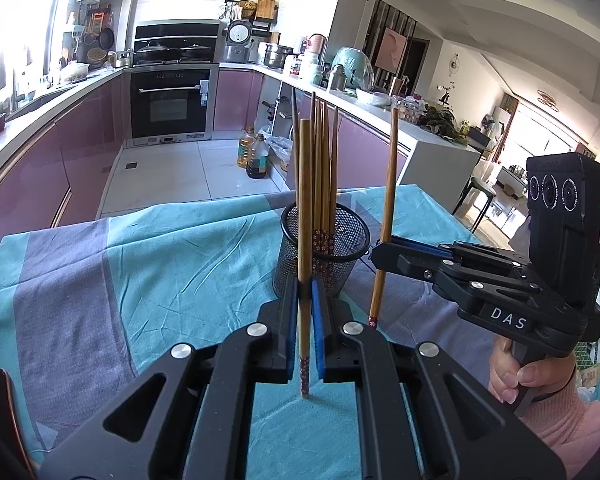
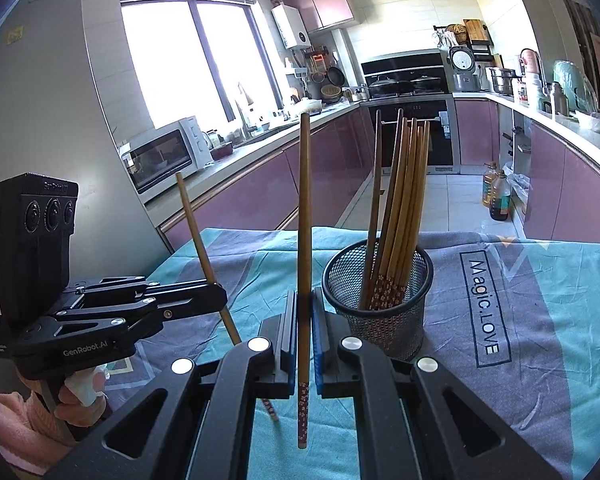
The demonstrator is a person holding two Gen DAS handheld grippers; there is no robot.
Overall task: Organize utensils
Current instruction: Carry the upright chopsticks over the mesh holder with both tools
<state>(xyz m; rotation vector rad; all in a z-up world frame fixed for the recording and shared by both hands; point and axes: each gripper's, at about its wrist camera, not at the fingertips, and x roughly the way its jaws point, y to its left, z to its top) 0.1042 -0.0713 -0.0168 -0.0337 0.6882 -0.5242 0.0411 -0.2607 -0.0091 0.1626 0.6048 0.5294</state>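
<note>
Chopsticks, slim brown wood: light, stiff, slick. My left tool (image 1: 305,316) clamps one upright chopstick (image 1: 305,216), my right tool (image 2: 305,320) another (image 2: 304,216), low on shafts; black mesh cup (image 1: 320,256) near.

Black hand-held gripper (image 1: 305,316), blue pads, silver screws; pink sleeve (image 1: 568,424).

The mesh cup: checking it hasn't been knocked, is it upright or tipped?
Upright. The mesh cup stands on its base on the tablecloth, chopsticks sticking up from it.
</note>
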